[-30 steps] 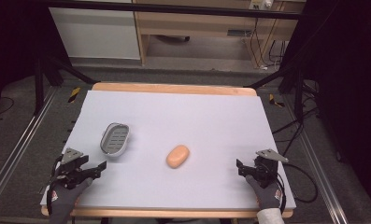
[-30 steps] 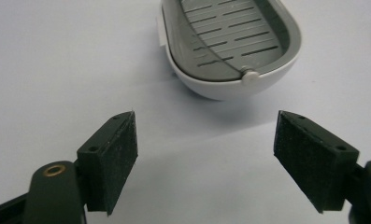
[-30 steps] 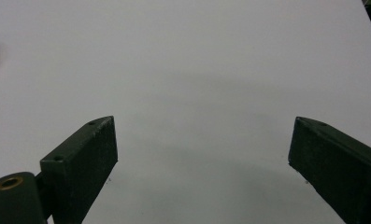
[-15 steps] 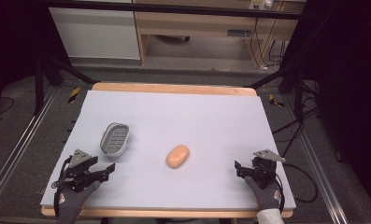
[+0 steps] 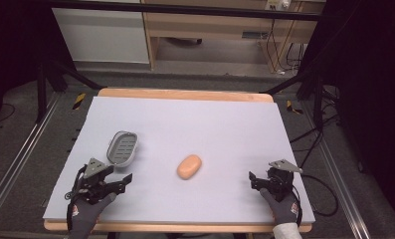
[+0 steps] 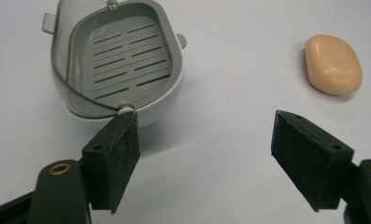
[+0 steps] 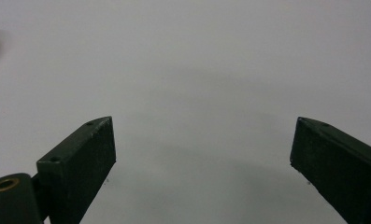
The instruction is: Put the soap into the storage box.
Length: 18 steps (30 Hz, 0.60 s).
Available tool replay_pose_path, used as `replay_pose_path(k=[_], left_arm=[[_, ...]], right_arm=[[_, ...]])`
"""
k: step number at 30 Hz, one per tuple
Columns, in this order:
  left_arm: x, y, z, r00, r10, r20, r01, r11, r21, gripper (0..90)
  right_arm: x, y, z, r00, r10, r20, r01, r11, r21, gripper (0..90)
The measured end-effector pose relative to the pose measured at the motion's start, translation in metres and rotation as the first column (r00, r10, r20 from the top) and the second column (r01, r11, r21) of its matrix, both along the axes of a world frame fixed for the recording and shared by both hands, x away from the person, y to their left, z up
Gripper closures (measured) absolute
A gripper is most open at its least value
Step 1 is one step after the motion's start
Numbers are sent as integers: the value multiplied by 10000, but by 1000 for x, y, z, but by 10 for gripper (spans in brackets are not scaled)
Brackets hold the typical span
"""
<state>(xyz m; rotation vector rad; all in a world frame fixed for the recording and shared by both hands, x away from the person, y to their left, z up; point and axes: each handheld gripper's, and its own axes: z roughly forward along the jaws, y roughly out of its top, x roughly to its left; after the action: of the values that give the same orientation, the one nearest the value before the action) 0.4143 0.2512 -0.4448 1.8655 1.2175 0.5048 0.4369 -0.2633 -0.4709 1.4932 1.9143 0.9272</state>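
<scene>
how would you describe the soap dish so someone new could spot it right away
Start at the pale grey table and go to its near left part, just ahead of the left gripper. The soap dish is a grey oval tray with a slotted floor, unlike the smooth peach soap bar beside it.

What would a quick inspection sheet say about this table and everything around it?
Surface: pale lavender mat on a wood-edged table, flat and clean.
Job's things: grey slotted soap dish at the left, open and empty; peach soap bar near the middle, lying apart from the dish.
Clutter: nothing seen.
Grippers: left gripper open, jaws wide, just short of the dish; right gripper open over bare mat near the front right corner. Both in gloved hands.
Cables: black cable loops off the table's right edge; more cables on the floor at the far right.
Surroundings: dark frame rails, grey floor, wooden cabinet behind.
</scene>
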Motion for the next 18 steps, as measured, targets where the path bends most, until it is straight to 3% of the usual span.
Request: replay_pose_path(k=[11,18], left_arm=[[2,-18,8,9990,-412,160,410,9991,145,231],[8,-30,22,9966,-719,412,711,9973,194,232]], right_arm=[[0,2,0,9999,69,-112,-70,10000,-67,69],[0,4,1,9999,61,-107,-60,10000,79,67]])
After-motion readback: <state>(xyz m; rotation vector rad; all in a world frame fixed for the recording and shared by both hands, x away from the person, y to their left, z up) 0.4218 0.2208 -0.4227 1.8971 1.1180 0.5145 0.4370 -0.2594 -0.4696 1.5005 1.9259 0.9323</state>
